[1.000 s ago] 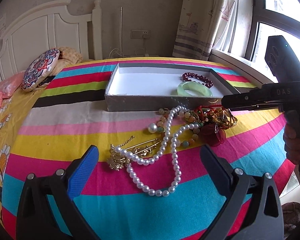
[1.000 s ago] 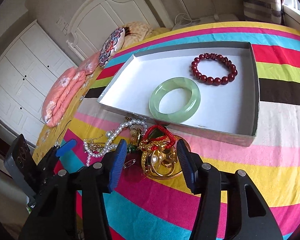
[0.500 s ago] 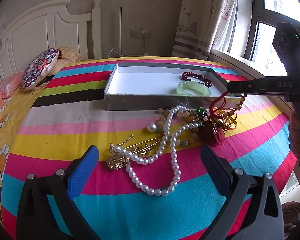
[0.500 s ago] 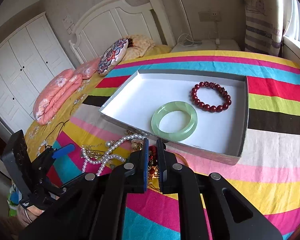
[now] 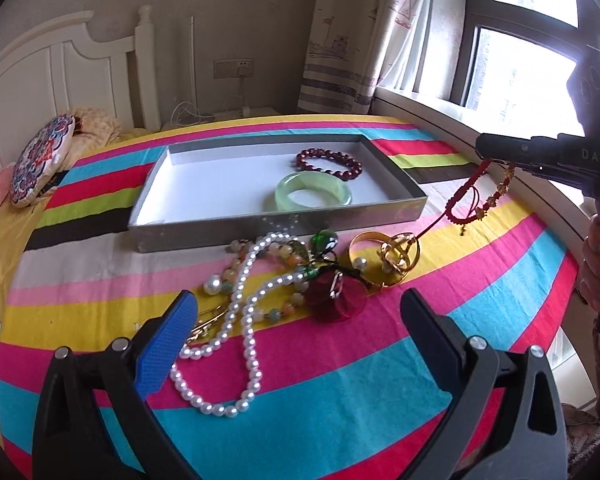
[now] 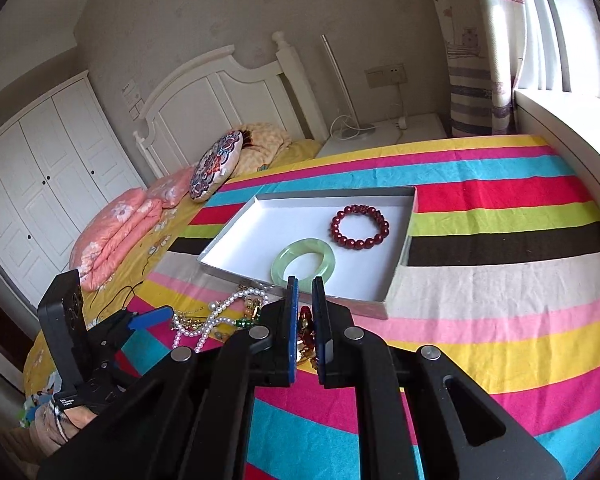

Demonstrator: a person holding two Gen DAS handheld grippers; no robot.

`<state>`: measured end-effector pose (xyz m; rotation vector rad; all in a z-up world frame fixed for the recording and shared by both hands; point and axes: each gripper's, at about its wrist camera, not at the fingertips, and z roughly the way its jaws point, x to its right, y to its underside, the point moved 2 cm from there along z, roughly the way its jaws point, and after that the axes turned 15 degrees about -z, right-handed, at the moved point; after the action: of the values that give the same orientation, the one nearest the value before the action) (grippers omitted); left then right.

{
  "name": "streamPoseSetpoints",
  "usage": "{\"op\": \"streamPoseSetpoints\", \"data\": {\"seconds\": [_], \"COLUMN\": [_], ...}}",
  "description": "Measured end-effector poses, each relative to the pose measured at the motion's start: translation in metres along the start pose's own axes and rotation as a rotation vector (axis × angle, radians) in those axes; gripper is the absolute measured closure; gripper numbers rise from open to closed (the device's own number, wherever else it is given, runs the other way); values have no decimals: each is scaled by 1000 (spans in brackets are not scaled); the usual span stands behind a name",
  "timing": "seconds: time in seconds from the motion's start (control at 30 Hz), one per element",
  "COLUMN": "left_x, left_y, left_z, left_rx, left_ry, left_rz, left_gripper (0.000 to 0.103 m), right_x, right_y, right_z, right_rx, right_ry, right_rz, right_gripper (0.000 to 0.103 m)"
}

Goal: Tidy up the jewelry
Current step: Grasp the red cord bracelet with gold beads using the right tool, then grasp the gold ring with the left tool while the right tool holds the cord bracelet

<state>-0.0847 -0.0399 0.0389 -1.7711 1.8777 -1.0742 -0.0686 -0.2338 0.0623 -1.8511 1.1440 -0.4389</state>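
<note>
Two bracelets (image 5: 313,197) in tray (image 5: 284,227); right tongs (image 6: 304,304) clenched on red cord bracelet (image 5: 466,196); left tongs (image 5: 296,320) released.

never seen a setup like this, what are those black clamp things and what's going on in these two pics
They are hand-held two-finger grippers, one in each of a person's hands, each with a fisheye camera looking along its fingers. The left gripper, seen from its own camera, is open above a long white pearl necklace on the striped bedspread. The right gripper, in the other picture, is shut on a red cord bracelet with gold beads, lifted off the pile. The shallow grey tray already holds a pale green jade bangle and a dark red bead bracelet.
</note>
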Motion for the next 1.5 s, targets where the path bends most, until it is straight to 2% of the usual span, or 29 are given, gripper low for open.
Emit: {"op": "streamPoseSetpoints", "data": {"seconds": [0.17,0.27,0.37,0.5,0.57,0.63,0.67,0.77,0.8,0.83,1.13,1.5], "left_x": [38,60,80,96,95,90,87,81,80,79,91,40], "left_y": [-5,-5,-1,0,-3,-7,-9,-11,-11,-10,-23,-58], "left_z": [23,32,37,54,60,68,72,82,84,84,47,35], "left_rx": [-52,-83,-100,-131,-145,-183,-198,-224,-233,-234,-113,-69], "left_ry": [28,68,104,86,101,128,133,135,136,143,162,105], "left_rz": [92,125,162,184,163,127,111,87,85,83,140,59], "left_gripper": [3,3,3,3,8,28,33,57,78,81,82,82], "right_x": [12,6,6,16,20,23,24,26,27,26,23,14], "right_y": [3,3,7,18,22,25,26,29,29,29,27,-5], "right_z": [-24,-42,-50,-53,-54,-54,-55,-53,-53,-52,-48,-16], "right_rx": [58,93,99,90,87,88,88,87,86,85,82,41], "right_ry": [-22,-37,-36,-20,-15,-15,-15,-17,-19,-20,-13,-11], "right_rz": [42,11,3,22,31,38,41,47,47,47,39,-41], "right_gripper": [93,93,94,94,93,93,93,93,93,93,93,93]}}
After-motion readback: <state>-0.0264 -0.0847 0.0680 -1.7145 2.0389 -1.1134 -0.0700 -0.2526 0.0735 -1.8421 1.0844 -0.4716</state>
